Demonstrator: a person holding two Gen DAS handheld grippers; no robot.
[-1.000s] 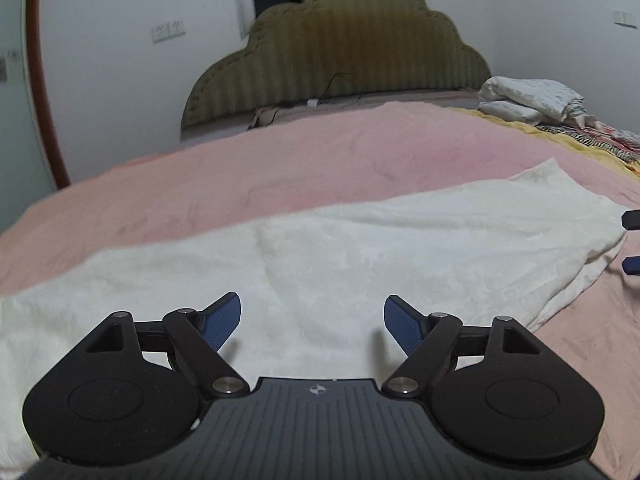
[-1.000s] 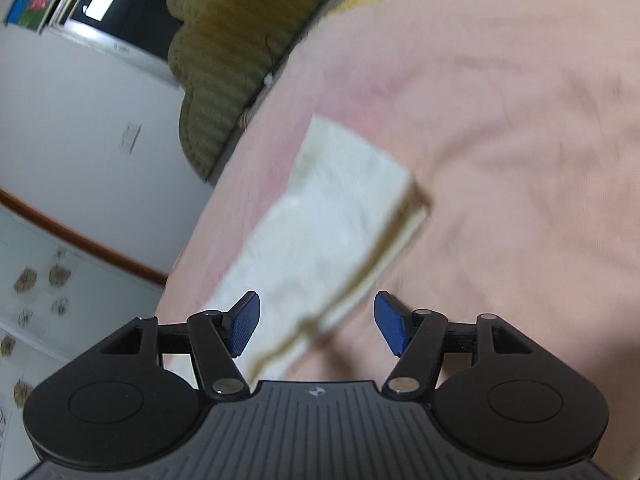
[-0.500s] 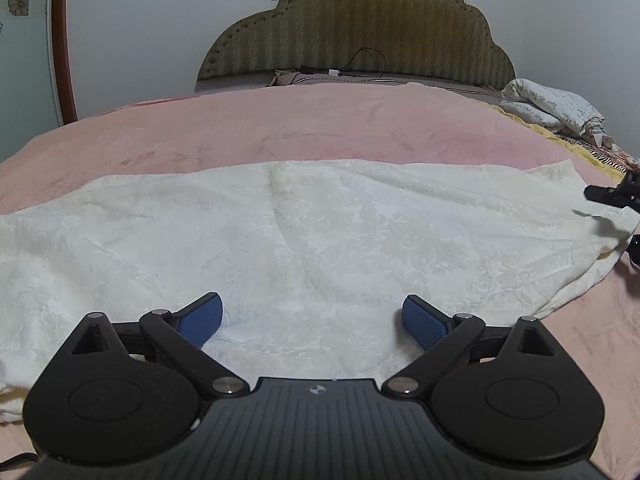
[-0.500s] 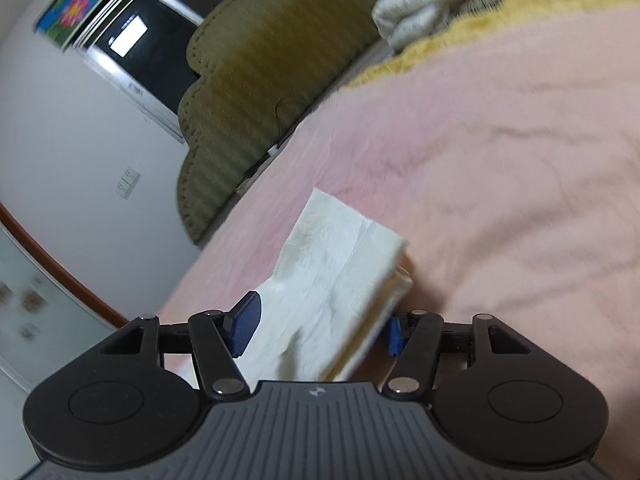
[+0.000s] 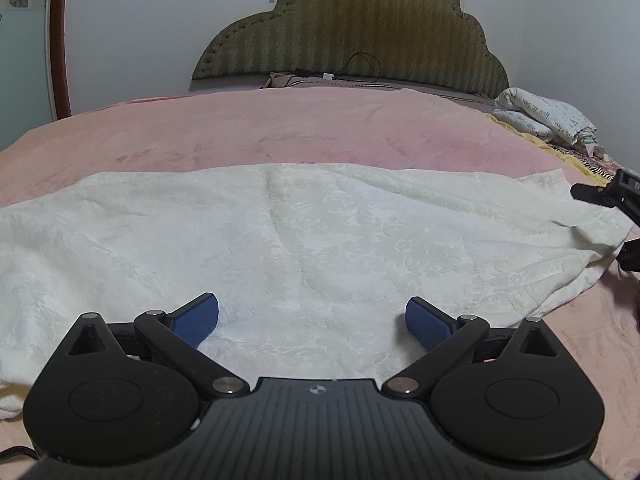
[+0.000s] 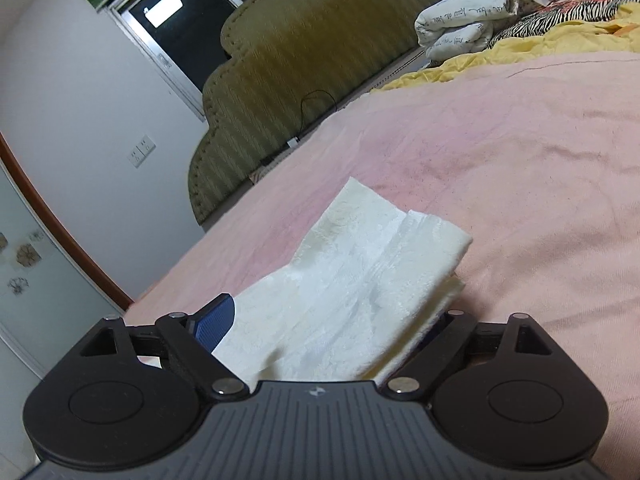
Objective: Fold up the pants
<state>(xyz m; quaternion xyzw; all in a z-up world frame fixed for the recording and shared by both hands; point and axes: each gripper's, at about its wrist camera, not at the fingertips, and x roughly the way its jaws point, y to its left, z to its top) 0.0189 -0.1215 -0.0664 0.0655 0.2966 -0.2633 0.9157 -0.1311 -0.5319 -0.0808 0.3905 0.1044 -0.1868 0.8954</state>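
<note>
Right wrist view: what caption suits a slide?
Right hand-held gripper opening around the cream pants end on a pink bedspread.

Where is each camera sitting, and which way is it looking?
Left wrist: sits on the left tongs, looking along the bed toward the headboard, over the pants; its own open fingers show, and the right tongs at the right edge.
Right wrist: sits on the right tongs, tilted, at one end of the pants; the jaws are opening with the cloth between them.
Shared: pants, pink cover, headboard, folded bedding.
</note>
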